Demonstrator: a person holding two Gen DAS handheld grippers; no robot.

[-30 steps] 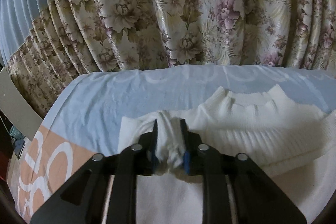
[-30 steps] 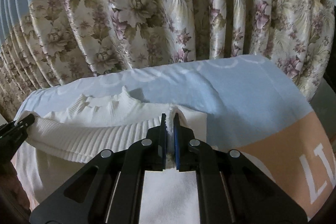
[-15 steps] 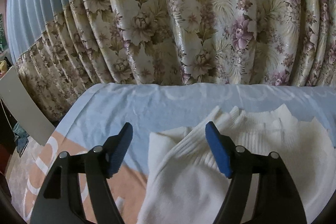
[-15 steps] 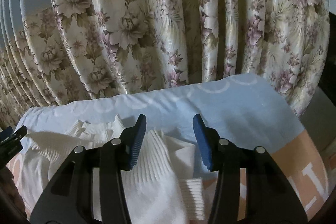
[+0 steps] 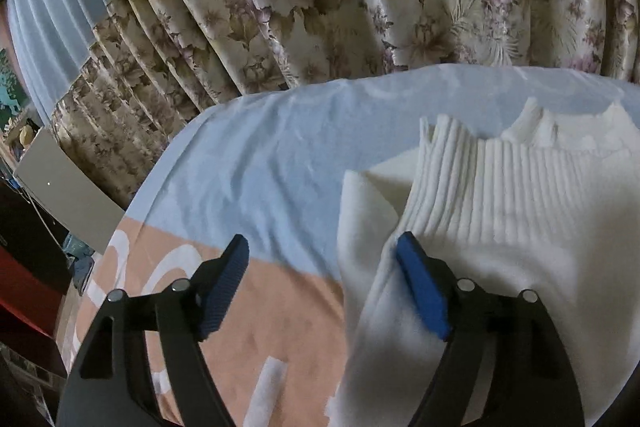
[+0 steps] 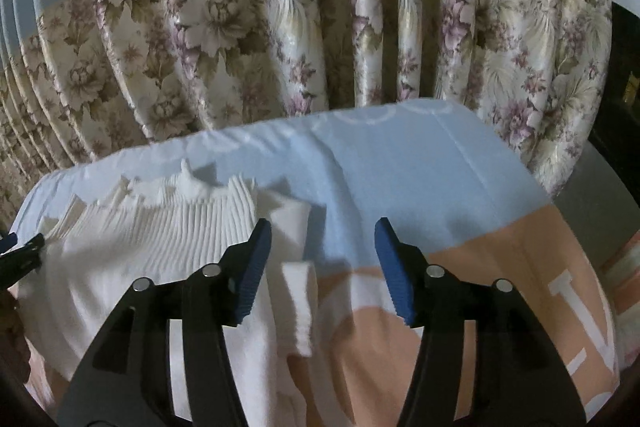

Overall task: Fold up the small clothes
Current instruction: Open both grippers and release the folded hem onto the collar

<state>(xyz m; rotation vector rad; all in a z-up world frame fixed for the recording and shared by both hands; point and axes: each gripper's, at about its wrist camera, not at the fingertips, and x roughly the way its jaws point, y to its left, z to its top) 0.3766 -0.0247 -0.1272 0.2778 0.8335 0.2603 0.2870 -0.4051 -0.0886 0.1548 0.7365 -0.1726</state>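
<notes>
Claws part over a white ribbed sweater (image 5: 500,211) folded on the bed (image 5: 256,155), left claw (image 5: 320,287) and right claw (image 6: 322,269) just opening and empty; next, smoothing both edges evenly should keep the fold square.

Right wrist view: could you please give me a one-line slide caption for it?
Right gripper, jaws just opened and empty, above a folded white ribbed sweater on a blue and peach sheet.

Both claws released white sweater (image 5: 500,227), jaws just opened, drew back.
</notes>
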